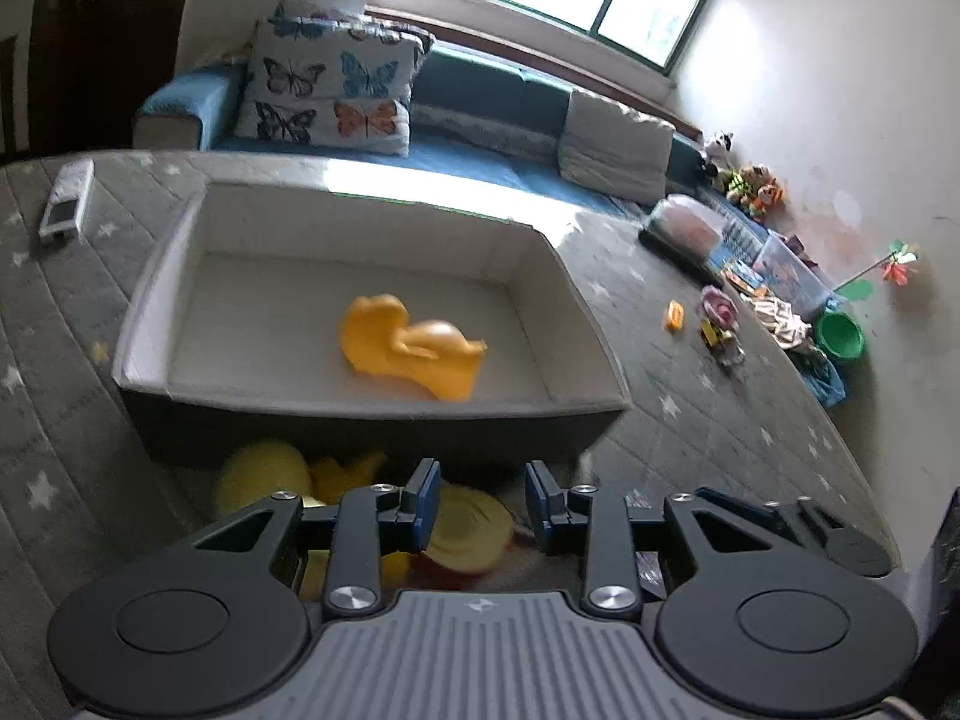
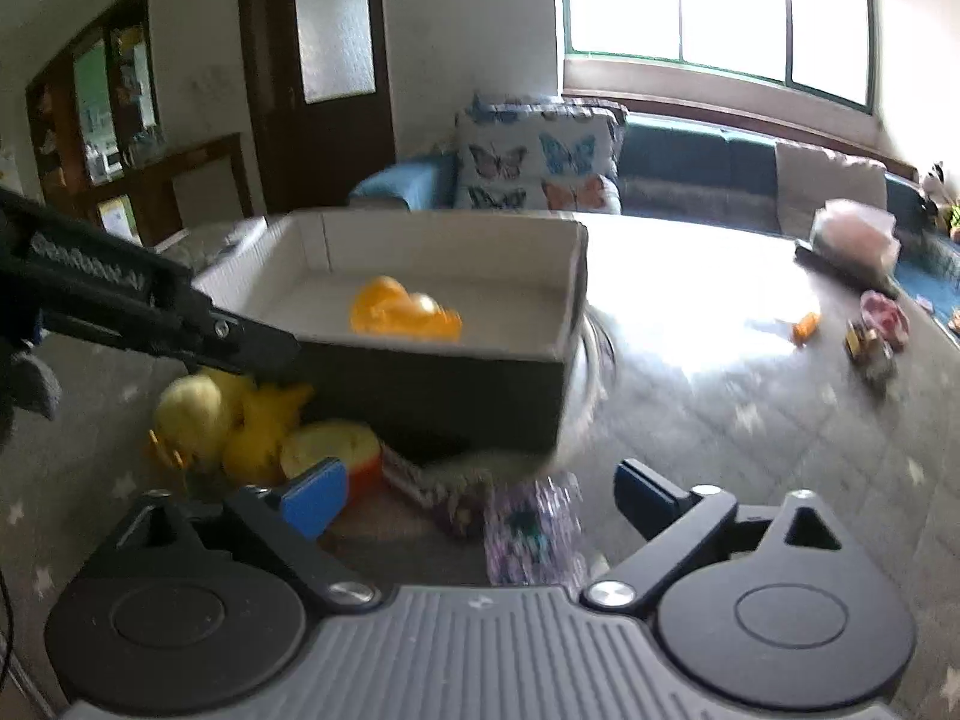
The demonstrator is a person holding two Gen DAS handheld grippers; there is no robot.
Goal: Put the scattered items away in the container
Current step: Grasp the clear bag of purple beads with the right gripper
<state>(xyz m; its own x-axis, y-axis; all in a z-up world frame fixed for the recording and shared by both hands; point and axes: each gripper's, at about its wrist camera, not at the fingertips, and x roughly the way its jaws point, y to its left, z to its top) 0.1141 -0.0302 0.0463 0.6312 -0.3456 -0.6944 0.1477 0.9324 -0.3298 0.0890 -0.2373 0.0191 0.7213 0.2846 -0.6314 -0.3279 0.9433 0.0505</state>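
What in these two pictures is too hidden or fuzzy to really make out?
- Yellow toys by the box: in the left view the left claw covers most of them, so the count is unclear.
- Orange toy in the box: motion blur hides its details in both views.
- Patterned packet, right view: blurred, print unreadable, partly behind the right claw.
- Small toys far on the mat: too small to identify.

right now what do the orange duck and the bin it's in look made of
Orange duck: looks like soft moulded plastic or rubber, smooth with a slight sheen; motion blur leaves it open. Bin: seems fabric-covered board, matte pale lining, dark outside, stiff straight walls with creased corners.
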